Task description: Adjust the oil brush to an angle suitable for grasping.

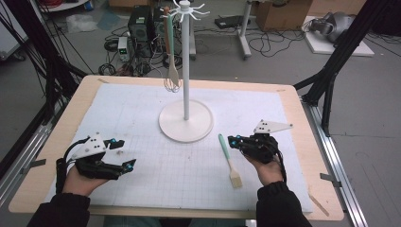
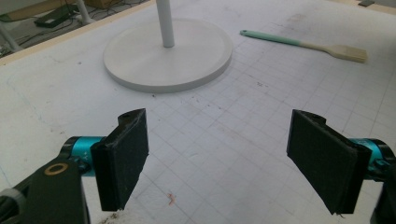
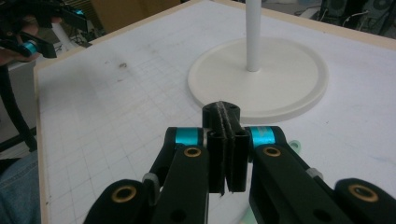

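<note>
A pastry brush (image 1: 229, 159) with a teal handle and pale bristles lies flat on the white grid mat (image 1: 179, 165), right of centre; it also shows in the left gripper view as the brush (image 2: 303, 45). My right gripper (image 1: 233, 141) rests just right of the handle's far end, jaws pressed together with nothing between them (image 3: 226, 135). A bit of the teal handle (image 3: 295, 147) peeks out beside the right gripper. My left gripper (image 1: 124, 153) sits at the mat's left, wide open and empty (image 2: 217, 158).
A white hook stand (image 1: 185, 120) with a round base stands mid-table, its base (image 2: 168, 56) ahead of both grippers. A whisk and a teal-handled utensil (image 1: 171, 47) hang from its top hooks. Cables and boxes lie on the floor beyond the table.
</note>
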A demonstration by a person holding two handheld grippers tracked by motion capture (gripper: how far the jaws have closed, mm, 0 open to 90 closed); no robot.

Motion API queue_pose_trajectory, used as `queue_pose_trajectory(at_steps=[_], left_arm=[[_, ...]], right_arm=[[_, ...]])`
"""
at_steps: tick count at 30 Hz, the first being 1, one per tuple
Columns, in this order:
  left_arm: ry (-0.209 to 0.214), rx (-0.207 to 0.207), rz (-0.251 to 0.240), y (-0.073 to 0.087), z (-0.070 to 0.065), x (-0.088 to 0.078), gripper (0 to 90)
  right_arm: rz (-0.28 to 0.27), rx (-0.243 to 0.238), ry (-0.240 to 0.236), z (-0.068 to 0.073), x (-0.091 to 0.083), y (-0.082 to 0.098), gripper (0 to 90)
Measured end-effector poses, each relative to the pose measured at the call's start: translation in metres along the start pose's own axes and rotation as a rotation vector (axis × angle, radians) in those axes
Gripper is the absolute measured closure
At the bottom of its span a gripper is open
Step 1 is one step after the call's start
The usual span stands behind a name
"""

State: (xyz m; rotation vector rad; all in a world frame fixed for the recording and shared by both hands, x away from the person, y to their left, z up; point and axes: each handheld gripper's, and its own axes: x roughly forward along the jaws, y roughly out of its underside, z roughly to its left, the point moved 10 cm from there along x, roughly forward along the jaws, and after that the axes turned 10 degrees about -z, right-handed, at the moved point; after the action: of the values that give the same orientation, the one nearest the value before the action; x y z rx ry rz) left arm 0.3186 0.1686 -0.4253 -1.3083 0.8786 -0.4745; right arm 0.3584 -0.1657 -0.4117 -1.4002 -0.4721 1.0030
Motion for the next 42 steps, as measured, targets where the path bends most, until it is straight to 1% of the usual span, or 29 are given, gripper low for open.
queue_pose_trajectory(at_steps=[3,4,8,11,13,14,15,16,21,26,27,29,30,33,37,40,41,42], left_arm=[[-0.003,-0.005,-0.002,0.001,0.001,0.0,21.2],[-0.001,0.001,0.002,0.001,0.001,-0.001,21.2],[-0.003,0.0,-0.004,0.001,0.001,0.0,21.2],[-0.001,0.009,-0.002,0.001,0.001,-0.001,21.2],[-0.004,0.008,-0.008,0.001,0.001,-0.001,21.2],[-0.002,0.012,-0.006,0.001,0.002,-0.001,21.2],[-0.003,0.007,-0.015,0.0,0.001,-0.001,21.2],[-0.003,0.007,-0.017,0.0,0.001,-0.001,21.3],[0.0,0.011,-0.013,0.002,0.002,0.0,21.2],[0.003,0.011,-0.017,0.002,0.002,0.001,21.2],[0.004,0.011,-0.017,0.002,0.002,0.001,21.2],[0.003,0.011,-0.017,0.003,0.002,0.001,21.2],[0.003,0.011,-0.019,0.003,0.002,0.001,21.2],[0.003,0.011,-0.02,0.003,0.002,0.001,21.2],[0.002,0.009,-0.024,0.002,0.002,0.0,21.2],[0.005,0.007,-0.029,0.002,0.002,0.0,21.2],[0.003,0.008,-0.031,0.001,0.003,0.0,21.2],[0.004,0.008,-0.032,0.001,0.003,0.0,21.2]], right_arm=[[0.015,0.002,0.007,-0.001,0.001,0.004,89.0],[0.016,-0.007,0.01,-0.002,0.002,0.005,89.0],[0.033,0.004,0.016,-0.004,0.005,0.011,89.0],[0.049,0.002,0.022,-0.005,0.006,0.015,89.0],[0.058,0.007,0.024,-0.005,0.006,0.018,89.0],[0.056,0.002,0.025,-0.006,0.007,0.019,89.0],[0.059,0.006,0.024,-0.006,0.007,0.02,89.0],[0.061,-0.002,0.027,-0.007,0.007,0.02,89.0],[0.079,0.002,0.033,-0.008,0.008,0.025,89.0],[0.099,-0.006,0.028,-0.009,0.01,0.031,89.1],[0.104,-0.001,0.024,-0.008,0.01,0.032,89.1],[0.123,-0.005,0.025,-0.01,0.011,0.036,89.1],[0.13,0.0,0.016,-0.009,0.012,0.037,89.2],[0.147,0.011,0.009,-0.01,0.012,0.041,89.2],[0.17,0.012,-0.008,-0.012,0.012,0.046,89.2],[0.197,0.012,-0.017,-0.015,0.012,0.05,89.3],[0.203,0.02,-0.024,-0.015,0.012,0.051,89.3],[0.213,0.018,-0.017,-0.016,0.012,0.052,89.4]])
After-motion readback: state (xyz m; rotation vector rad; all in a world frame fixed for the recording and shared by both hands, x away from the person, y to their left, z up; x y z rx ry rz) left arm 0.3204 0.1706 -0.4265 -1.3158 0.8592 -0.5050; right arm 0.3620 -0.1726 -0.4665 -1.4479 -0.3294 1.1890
